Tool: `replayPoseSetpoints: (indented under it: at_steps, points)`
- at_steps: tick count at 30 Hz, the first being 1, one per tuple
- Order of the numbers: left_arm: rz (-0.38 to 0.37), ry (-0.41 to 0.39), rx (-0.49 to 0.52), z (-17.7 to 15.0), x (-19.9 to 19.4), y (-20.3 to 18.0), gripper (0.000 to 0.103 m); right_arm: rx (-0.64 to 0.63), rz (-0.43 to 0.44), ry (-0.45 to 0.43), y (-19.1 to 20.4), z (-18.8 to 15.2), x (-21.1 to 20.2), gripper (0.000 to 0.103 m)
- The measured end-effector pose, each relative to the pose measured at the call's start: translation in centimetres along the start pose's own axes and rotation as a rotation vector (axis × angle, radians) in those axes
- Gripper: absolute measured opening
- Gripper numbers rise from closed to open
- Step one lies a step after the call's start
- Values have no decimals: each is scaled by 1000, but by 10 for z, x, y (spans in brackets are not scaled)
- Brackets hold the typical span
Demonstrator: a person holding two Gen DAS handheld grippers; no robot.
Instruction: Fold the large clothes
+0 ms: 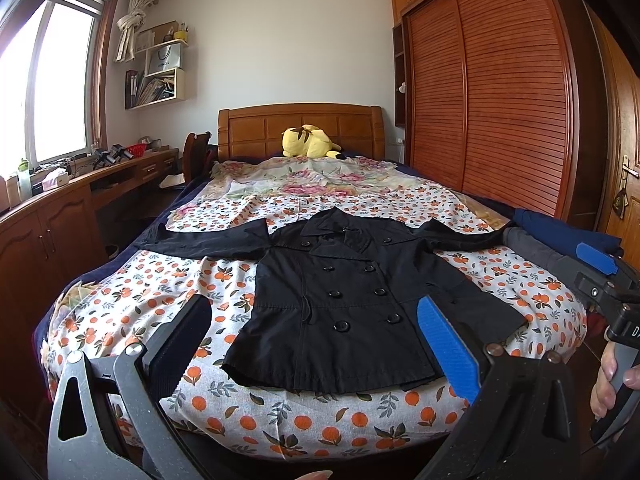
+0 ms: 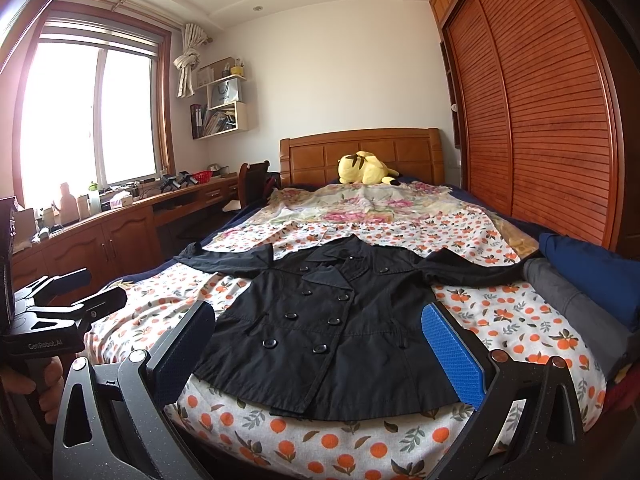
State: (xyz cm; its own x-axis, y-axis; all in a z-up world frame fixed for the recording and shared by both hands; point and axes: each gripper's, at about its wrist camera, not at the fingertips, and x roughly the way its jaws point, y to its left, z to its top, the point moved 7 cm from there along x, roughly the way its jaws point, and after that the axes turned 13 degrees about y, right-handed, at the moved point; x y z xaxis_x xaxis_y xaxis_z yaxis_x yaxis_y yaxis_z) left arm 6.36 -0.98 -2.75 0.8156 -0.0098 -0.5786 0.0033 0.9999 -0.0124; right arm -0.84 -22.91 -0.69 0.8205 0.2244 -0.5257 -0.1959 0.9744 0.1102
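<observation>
Still at the start: black coat (image 1: 340,304) lying flat, buttoned, sleeves out, on the bed (image 1: 320,432), both sets of jaws spread and empty above its hem; next, pinching a sleeve to fold inward.

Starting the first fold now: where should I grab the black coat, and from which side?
Take the black coat by its sleeve cuffs: left tongs on the cuff by the desk side, right tongs on the cuff near the wardrobe side. Both sleeves lie spread flat outward, so come in from each outer end, probably low.
</observation>
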Motion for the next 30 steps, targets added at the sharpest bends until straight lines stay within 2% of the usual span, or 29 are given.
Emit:
replayPoseSetpoints:
  at_steps: [7,14,17,30]
  points:
    - [-13,13,-5,-2,-4,5,103,-1,-1,4,0,0,0,103]
    - [-9,49,-17,-8,16,18,103,-13,5,21,0,0,12,103]
    - [-30,74,-32,-10,26,24,103,-31,-1,43,0,1,25,103]
    - [49,137,-30,-19,67,55,103,-56,-1,119,-6,0,82,103]
